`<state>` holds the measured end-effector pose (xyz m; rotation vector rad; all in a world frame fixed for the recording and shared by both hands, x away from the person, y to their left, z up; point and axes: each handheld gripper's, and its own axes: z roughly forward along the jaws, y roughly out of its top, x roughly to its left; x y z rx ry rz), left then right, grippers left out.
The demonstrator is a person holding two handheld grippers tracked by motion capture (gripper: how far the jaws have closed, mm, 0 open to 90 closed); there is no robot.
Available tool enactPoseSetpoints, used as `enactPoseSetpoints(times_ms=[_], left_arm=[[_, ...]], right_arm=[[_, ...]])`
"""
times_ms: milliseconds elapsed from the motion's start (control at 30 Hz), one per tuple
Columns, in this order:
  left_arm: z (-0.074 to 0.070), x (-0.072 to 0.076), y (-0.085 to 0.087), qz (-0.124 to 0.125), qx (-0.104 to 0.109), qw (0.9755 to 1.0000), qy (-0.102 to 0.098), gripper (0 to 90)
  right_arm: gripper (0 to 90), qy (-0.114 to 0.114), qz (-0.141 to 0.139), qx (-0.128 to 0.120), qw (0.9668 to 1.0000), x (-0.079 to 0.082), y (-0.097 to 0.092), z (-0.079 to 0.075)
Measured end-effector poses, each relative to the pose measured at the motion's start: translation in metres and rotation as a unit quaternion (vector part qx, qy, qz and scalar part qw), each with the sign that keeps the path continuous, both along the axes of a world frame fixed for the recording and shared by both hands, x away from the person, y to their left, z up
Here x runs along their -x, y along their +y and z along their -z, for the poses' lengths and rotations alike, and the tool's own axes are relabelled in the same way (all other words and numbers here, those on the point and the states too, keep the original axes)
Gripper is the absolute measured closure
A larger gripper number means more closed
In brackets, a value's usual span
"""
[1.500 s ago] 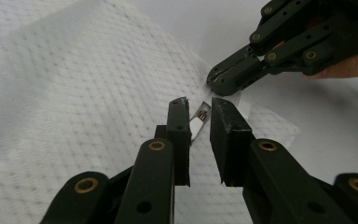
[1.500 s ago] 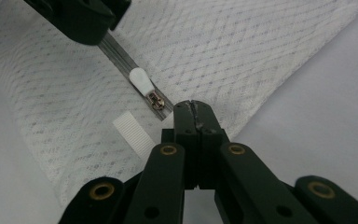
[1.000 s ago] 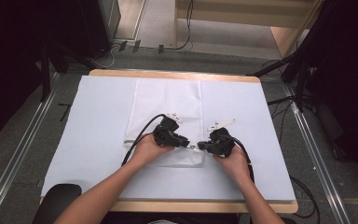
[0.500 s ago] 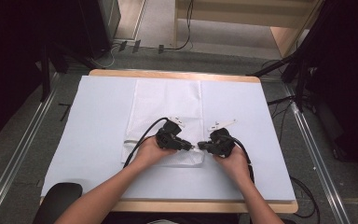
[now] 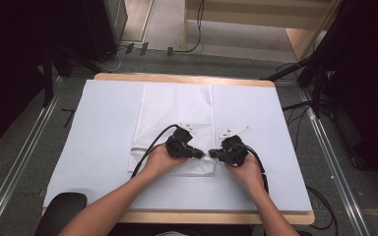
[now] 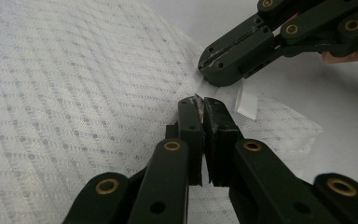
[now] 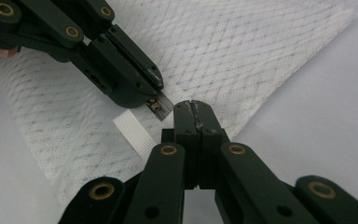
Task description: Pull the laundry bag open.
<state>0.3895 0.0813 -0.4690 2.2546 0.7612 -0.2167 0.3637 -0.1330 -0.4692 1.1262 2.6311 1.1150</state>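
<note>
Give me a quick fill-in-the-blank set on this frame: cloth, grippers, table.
1. The white cloth lies flat on the ___ table cover.
2. The jaws of the left gripper are ___.
3. Both grippers meet at the cloth's ___ edge, the right gripper facing the left.
4. A small white ___ sticks out of the cloth between them.

Missing: white; shut; near; tag

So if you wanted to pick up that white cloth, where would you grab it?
Probably at a near corner, coming in low from the person's side. The white cloth lies flat on the table, so only its edges offer something to pinch. Both the left gripper and right gripper sit at its near right corner, by the ribbed tag.
</note>
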Motion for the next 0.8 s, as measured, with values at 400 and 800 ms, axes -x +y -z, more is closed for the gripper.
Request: enactPoseSetpoints(times_ms=[400,800], left_arm=[[-0.002,-0.003,0.002,0.001,0.003,0.9998,0.022,87.8],[-0.007,-0.01,0.016,-0.001,0.002,0.9985,0.055,87.9]], right_arm=[[90.0,-0.015,-0.012,0.009,0.9998,0.001,0.001,0.0],[90.0,-0.012,-0.012,0.001,0.9999,0.001,0.0,0.001]])
